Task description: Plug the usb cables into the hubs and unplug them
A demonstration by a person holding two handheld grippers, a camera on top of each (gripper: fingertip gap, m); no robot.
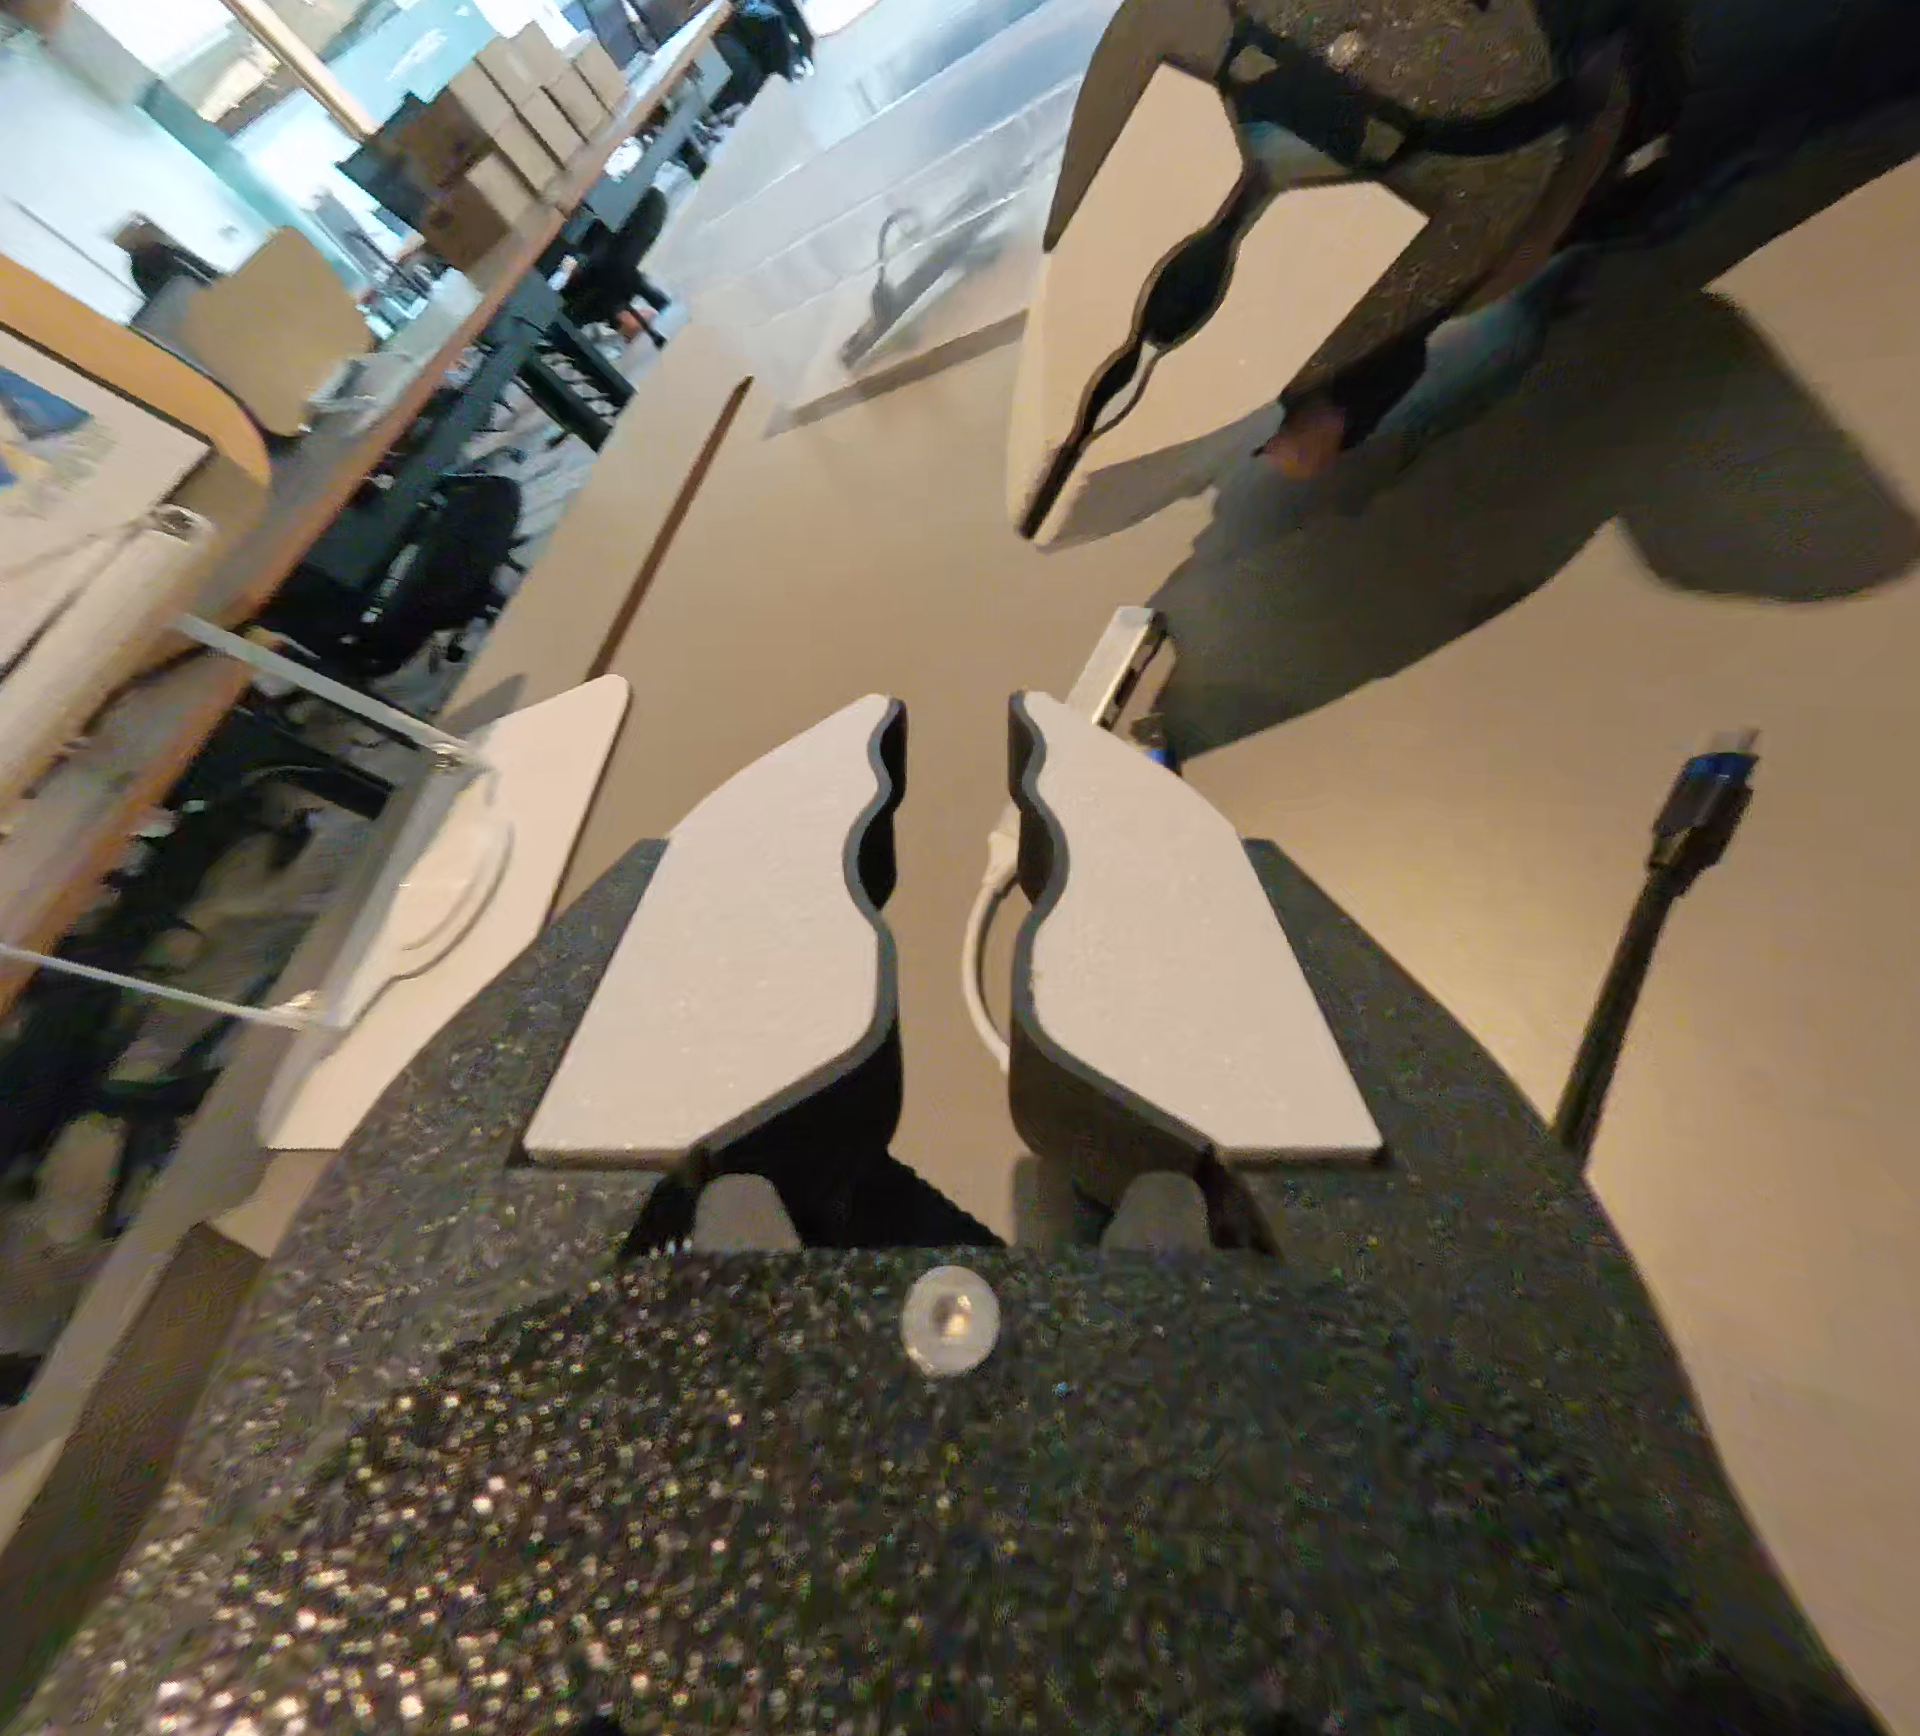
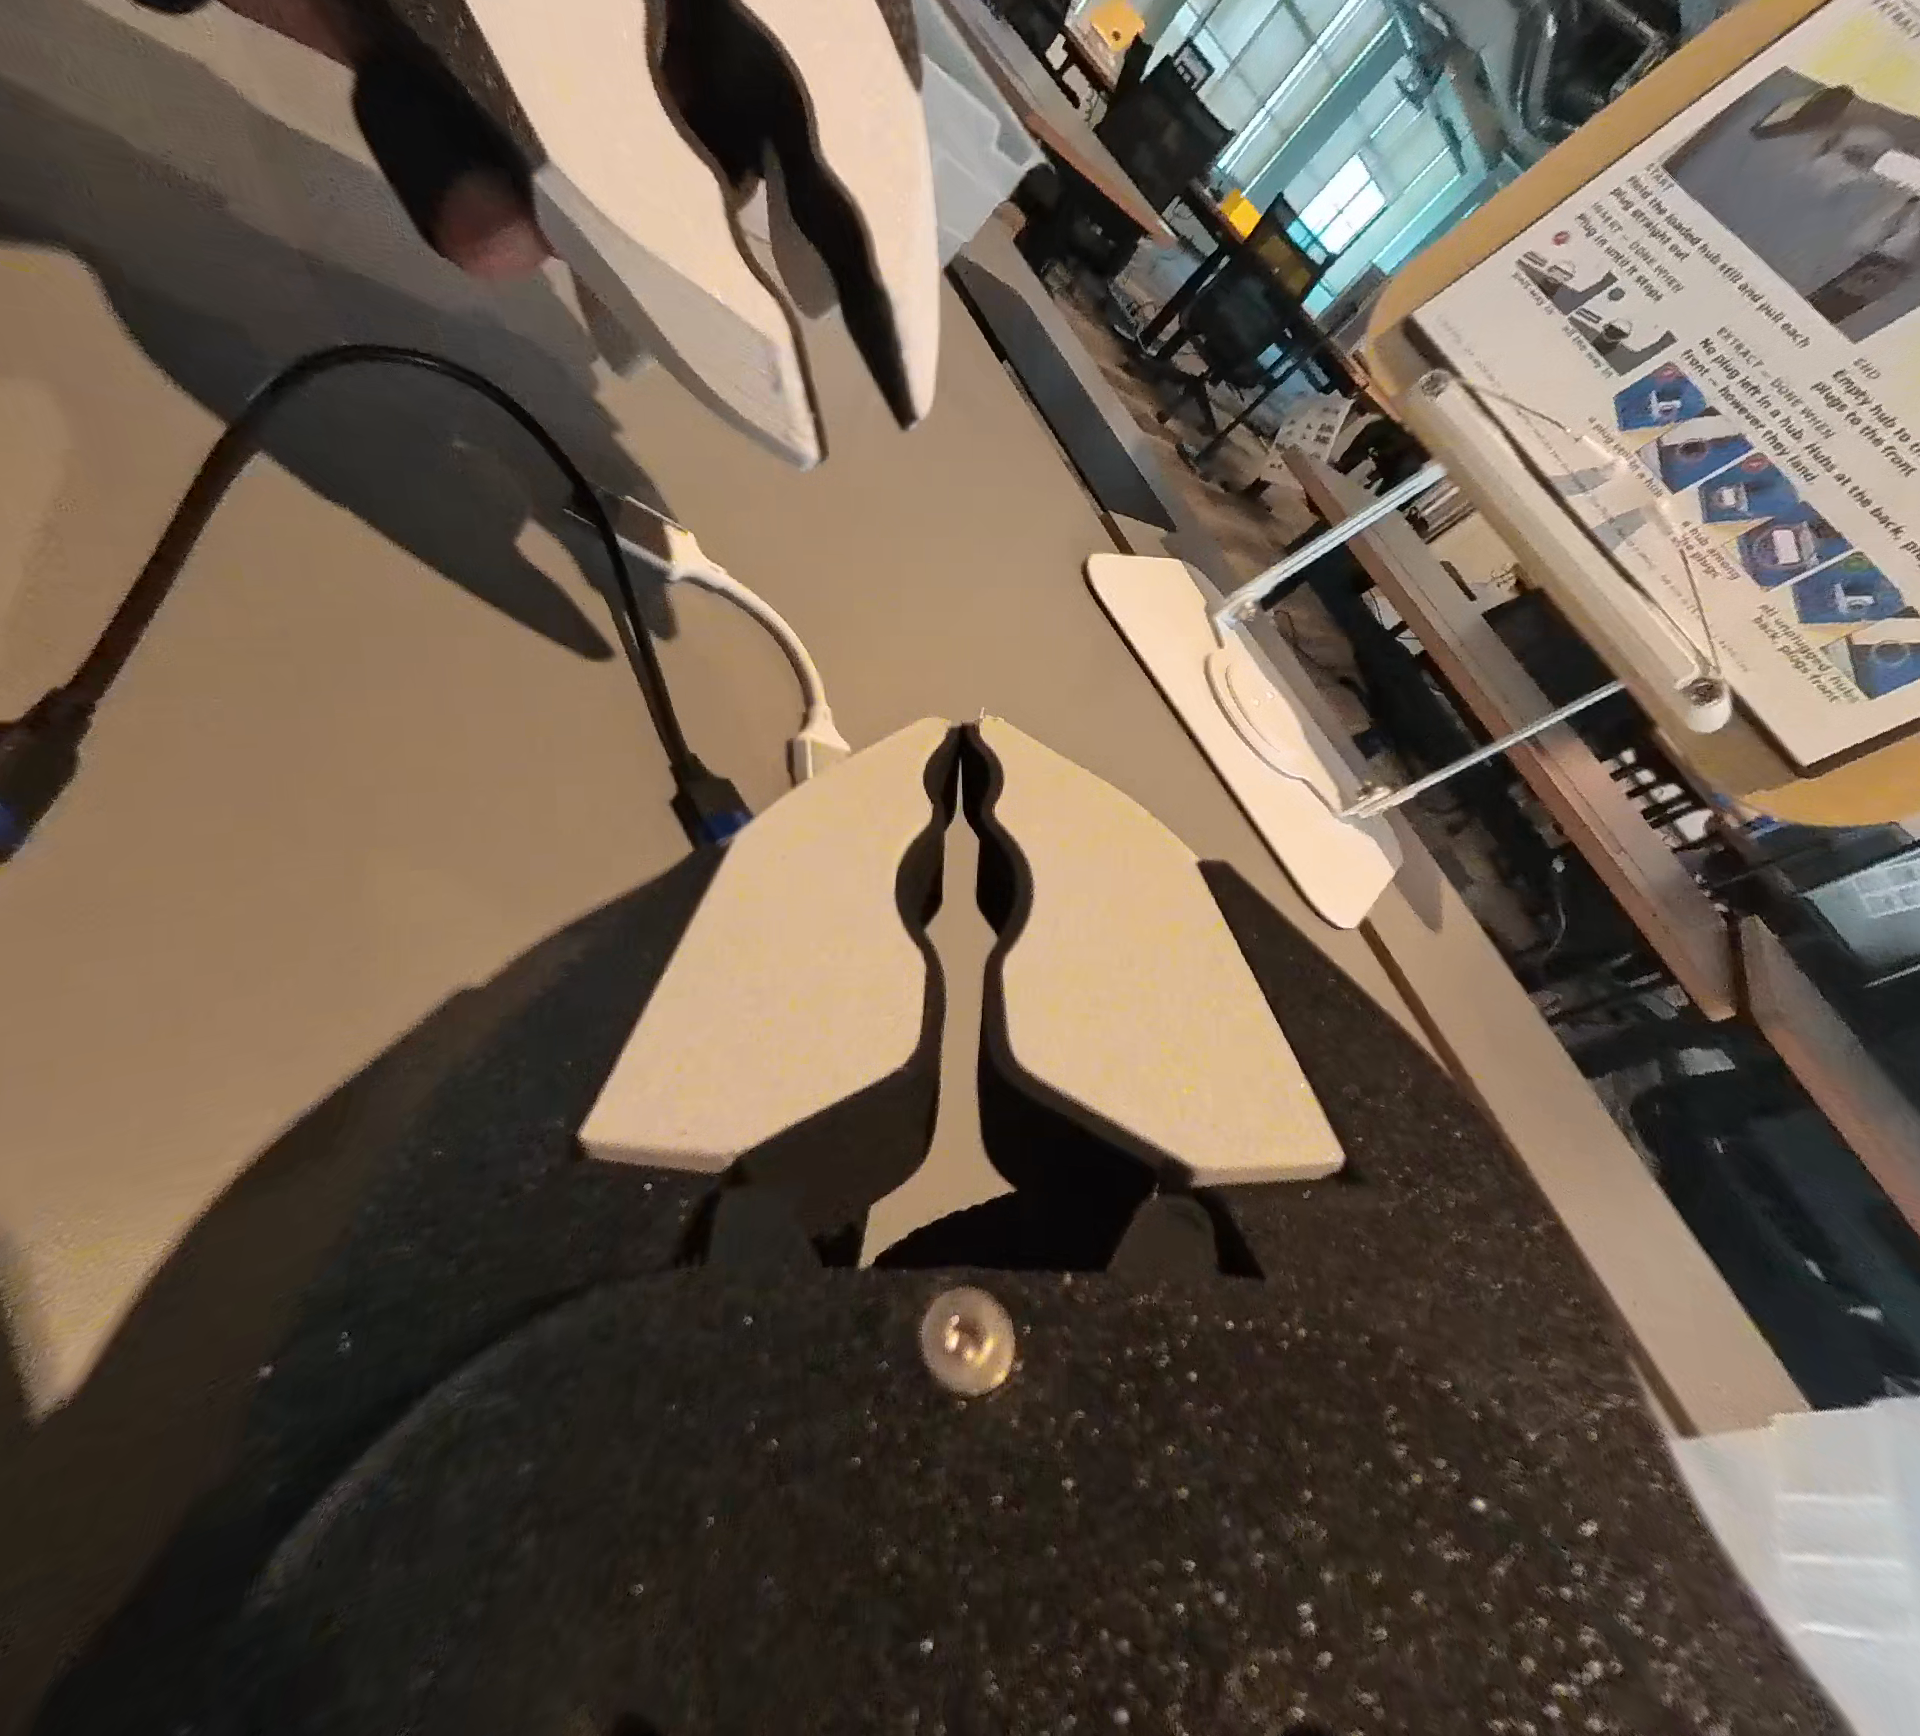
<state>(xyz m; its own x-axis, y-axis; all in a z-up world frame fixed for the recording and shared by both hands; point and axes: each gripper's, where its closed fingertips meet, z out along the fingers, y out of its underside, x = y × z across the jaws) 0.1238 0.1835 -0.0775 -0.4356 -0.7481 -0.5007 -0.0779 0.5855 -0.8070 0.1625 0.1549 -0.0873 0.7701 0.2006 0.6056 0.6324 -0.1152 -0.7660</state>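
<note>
Both tongs hang above the surface (image 1: 883, 543) empty – the left tongs (image 1: 956, 730) parted with a clear gap, the right tongs (image 2: 964, 736) closed to touching tips. Below lie a hub (image 1: 1117, 668) with its white lead (image 2: 769, 616) and two loose black cables (image 2: 634, 606) – one plug (image 1: 1704, 793) lies bare. Judging by that, it is between steps; next, one tongs must pin the hub while the other takes a plug.

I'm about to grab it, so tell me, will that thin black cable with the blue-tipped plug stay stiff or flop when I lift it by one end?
Probably floppy: the thin black cable arcs loosely across the tan table. Likely light, though its blue-tipped plug may swing.
</note>
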